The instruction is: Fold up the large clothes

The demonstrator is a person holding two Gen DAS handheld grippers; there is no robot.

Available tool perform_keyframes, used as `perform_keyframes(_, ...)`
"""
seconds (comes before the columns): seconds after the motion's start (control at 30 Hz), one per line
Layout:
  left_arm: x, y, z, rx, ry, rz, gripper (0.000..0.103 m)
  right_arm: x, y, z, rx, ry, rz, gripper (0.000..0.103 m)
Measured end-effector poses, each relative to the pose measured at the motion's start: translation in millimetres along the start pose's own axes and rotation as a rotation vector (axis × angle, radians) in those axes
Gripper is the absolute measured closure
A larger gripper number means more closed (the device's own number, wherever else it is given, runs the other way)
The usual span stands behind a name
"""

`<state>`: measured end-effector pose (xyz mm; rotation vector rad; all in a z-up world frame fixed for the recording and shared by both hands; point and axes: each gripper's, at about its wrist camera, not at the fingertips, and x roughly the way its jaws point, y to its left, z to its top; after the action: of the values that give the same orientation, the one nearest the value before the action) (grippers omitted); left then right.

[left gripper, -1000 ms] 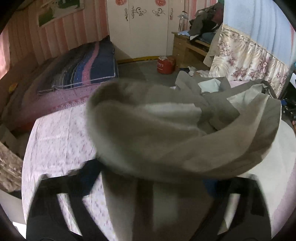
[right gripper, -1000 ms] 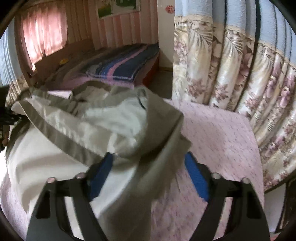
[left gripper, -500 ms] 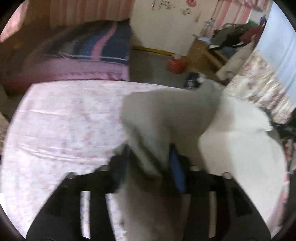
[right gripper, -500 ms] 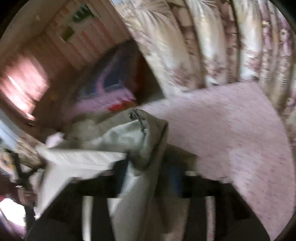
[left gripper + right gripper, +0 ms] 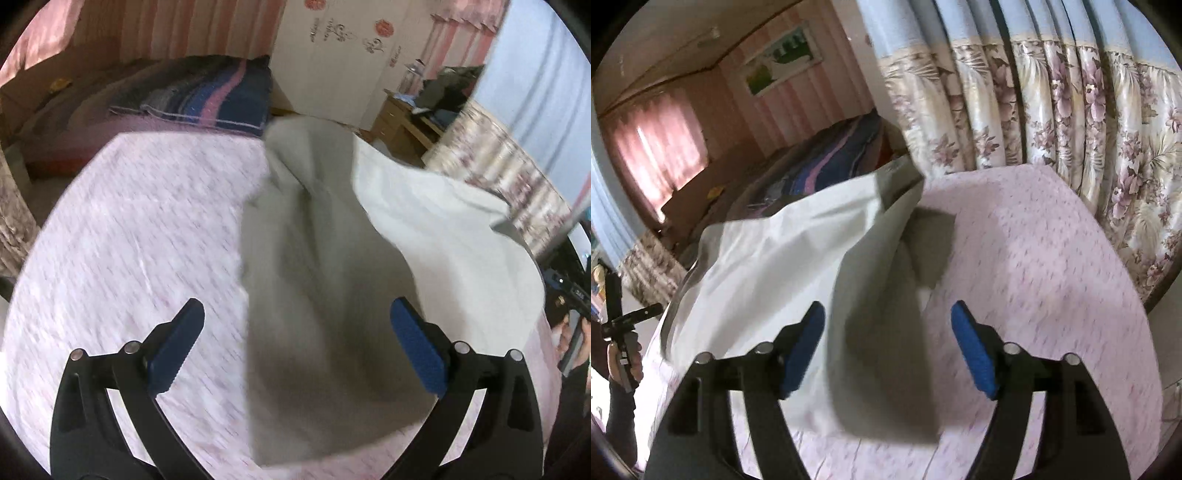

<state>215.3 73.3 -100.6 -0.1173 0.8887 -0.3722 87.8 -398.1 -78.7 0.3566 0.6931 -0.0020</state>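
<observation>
Left gripper: jaws standing wide apart, having just been opening; blue pads clear of the cloth, nothing pinched. Grey-and-white garment is lying on the pink flowered bedsheet, its near grey edge running between the two fingers without touching either pad. The white part of the garment is billowing up to the right in this view, motion-blurred.

Right gripper: jaws also parted and just been opening; pads not pressing on anything. The same garment is lying between and ahead of the fingers, a grey fold in the middle, white cloth spreading to the left, one corner lifting at the far end. Bedsheet is showing bare to the right of the garment.

Surroundings: flowered curtain is hanging just behind the bed on the right gripper's side. A striped blue-and-pink blanket is lying on a second bed beyond. A white wardrobe and a wooden desk piled with clothes are standing at the far wall. The person's left hand is showing at the left edge of the right view, gripping a handle.
</observation>
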Motion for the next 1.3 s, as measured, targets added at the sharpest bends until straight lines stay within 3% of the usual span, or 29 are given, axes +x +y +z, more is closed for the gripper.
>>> perform_keyframes(0.1, 6.6, -14.5, -17.9, 0.02, 0.017, -0.021, 0.003, 3.1, 2.8, -13.7, -0.012, -0.001, -0.002, 0.02)
perform_keyframes(0.27, 25.8, -21.7, -29.9, 0.044, 0.028, 0.016, 0.004, 24.2, 0.6, -32.5, 0.001, 0.041, -0.051, 0.021)
perform_keyframes(0.33, 32.3, -18.8, -30.9, 0.022, 0.045, -0.001, 0.018, 32.6, -2.6, -38.2, 0.064, 0.065, -0.014, 0.028)
perform_keyframes(0.37, 33.6, -17.6, -30.8, 0.024, 0.045, 0.015, 0.022, 40.6, -2.9, -42.7, 0.089, 0.093, 0.007, 0.044)
perform_keyframes(0.4, 35.4, -16.7, -30.3, 0.027, 0.041, 0.028, 0.032, 47.8, -1.4, -46.9, 0.102, 0.105, 0.01, 0.046)
perform_keyframes(0.43, 36.2, -16.7, -28.4, 0.025, 0.036, 0.044, 0.052, 48.9, 1.4, -47.8, 0.097, 0.091, 0.002, 0.057)
perform_keyframes(0.47, 35.4, -15.1, -27.2, 0.017, 0.031, 0.057, 0.06, 47.5, 3.8, -46.7, 0.091, 0.068, 0.014, 0.071)
perform_keyframes(0.5, 29.6, -11.2, -23.9, -0.007, 0.018, 0.034, 0.074, 42.7, 3.0, -43.0, 0.107, 0.045, 0.042, 0.079)
perform_keyframes(0.53, 22.1, -7.3, -19.7, -0.027, 0.005, -0.006, 0.082, 37.9, 1.6, -39.9, 0.125, 0.031, 0.068, 0.08)
perform_keyframes(0.6, 2.7, -7.7, -18.5, -0.026, -0.019, -0.041, 0.088, 21.4, 2.8, -32.7, 0.139, -0.007, 0.121, 0.083)
perform_keyframes(0.67, -19.1, -14.6, -25.0, 0.015, -0.038, -0.021, 0.091, 3.1, 14.0, -29.7, 0.102, -0.036, 0.131, 0.086)
perform_keyframes(0.8, -64.7, -9.2, -46.7, -0.016, -0.051, -0.075, 0.098, -46.8, 39.9, -39.1, 0.009, -0.078, 0.13, 0.087)
perform_keyframes(0.9, -70.1, 7.3, -68.5, -0.081, 0.0, -0.113, 0.098, -63.6, 42.9, -57.2, -0.031, -0.035, 0.12, 0.087)
perform_keyframes(0.97, -51.8, 14.2, -84.7, -0.085, 0.054, -0.099, 0.095, -51.0, 33.7, -72.4, -0.046, 0.039, 0.074, 0.085)
perform_keyframes(1.07, -26.0, 19.9, -87.7, -0.101, 0.083, -0.108, 0.08, -20.5, 6.0, -94.3, 0.006, 0.149, 0.051, 0.083)
perform_keyframes(1.1, -23.8, 19.2, -85.8, -0.097, 0.073, -0.094, 0.071, -18.8, 1.5, -96.7, 0.027, 0.145, 0.065, 0.082)
perform_keyframes(1.13, -23.8, 17.8, -82.2, -0.089, 0.059, -0.056, 0.053, -20.1, 0.0, -96.0, 0.04, 0.141, 0.076, 0.081)
perform_keyframes(1.17, -24.4, 15.7, -78.1, -0.074, 0.052, -0.003, 0.044, -24.5, 1.5, -92.1, 0.038, 0.139, 0.079, 0.079)
perform_keyframes(1.23, -30.3, 12.3, -67.6, -0.043, 0.016, 0.045, 0.02, -35.9, 7.3, -85.2, 0.017, 0.12, 0.063, 0.067)
perform_keyframes(1.3, -31.6, 9.1, -54.2, -0.017, 0.011, 0.046, 0.013, -41.2, 11.3, -70.8, -0.015, 0.11, 0.036, 0.062)
